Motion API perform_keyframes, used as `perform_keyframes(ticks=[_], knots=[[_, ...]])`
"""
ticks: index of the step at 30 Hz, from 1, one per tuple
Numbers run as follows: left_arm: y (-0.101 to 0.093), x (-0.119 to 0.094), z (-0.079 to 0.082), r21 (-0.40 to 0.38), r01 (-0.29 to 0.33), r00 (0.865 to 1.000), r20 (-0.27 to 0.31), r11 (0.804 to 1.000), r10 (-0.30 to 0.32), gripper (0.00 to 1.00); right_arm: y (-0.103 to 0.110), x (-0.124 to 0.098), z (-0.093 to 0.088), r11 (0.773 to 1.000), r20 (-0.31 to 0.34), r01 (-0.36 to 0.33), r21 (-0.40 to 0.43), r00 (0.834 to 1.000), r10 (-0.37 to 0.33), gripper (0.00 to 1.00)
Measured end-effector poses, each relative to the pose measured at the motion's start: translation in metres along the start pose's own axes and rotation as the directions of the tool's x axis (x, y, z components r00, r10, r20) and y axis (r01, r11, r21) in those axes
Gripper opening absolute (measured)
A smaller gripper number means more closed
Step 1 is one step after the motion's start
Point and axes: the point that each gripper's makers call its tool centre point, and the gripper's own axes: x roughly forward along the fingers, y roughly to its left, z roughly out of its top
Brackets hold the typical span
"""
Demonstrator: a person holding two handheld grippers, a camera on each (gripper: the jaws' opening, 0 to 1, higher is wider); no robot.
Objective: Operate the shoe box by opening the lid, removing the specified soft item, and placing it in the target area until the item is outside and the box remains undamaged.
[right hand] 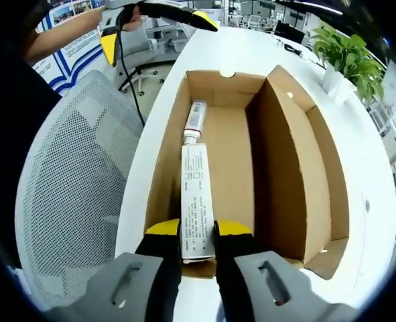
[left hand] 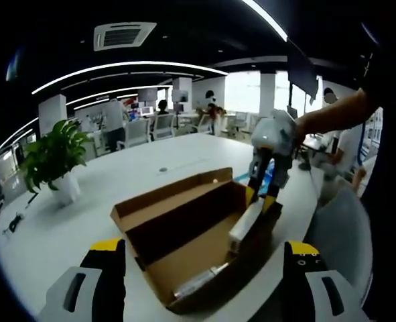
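Shoe box (right hand: 251, 168) lies open on the white table (left hand: 84, 194), close to the table's curved near edge; lid flap stands up along one long side, dividing the interior from the open table beyond. A mesh chair (right hand: 70, 201) sits just off that table edge, so little free room on that side. The far side of the table is broad and bare up to a potted plant (left hand: 53, 157).

Right hand-held gripper (right hand: 198, 235): jaws closed onto the near end of a white printed tube (right hand: 196, 201), at the box's short wall. The tube lies along the inner long wall, inside the box. A second, smaller tube-like item (right hand: 195, 119) lies end-on beyond it, towards the far short wall.

Left hand-held gripper (left hand: 201, 255): jaws wide apart, holding nothing, hovering short of the box's near corner.

Left gripper view adds: the right hand-held gripper seen from outside, reaching down into the box at its far end, the person's hand (left hand: 305, 124) on it; office desks and chairs behind.

Right gripper view adds: box interior from above, a cut notch in the far wall, and the left hand-held gripper's yellow tips at top left, well apart from the box.
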Motion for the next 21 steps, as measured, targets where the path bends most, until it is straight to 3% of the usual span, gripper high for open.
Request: perform_keyframes(ticks=[7, 21], knots=[[-0.007, 0.003, 0.001, 0.011, 0.012, 1.0, -0.01, 1.0, -0.012, 0.99, -0.002, -0.016, 0.008, 1.0, 0.042, 0.009, -0.01, 0.999, -0.008, 0.15], [-0.004, 0.001, 0.005, -0.003, 0.012, 1.0, 0.021, 1.0, -0.012, 1.0, -0.01, -0.052, 0.029, 0.997, 0.098, 0.062, -0.039, 0.993, -0.058, 0.15]])
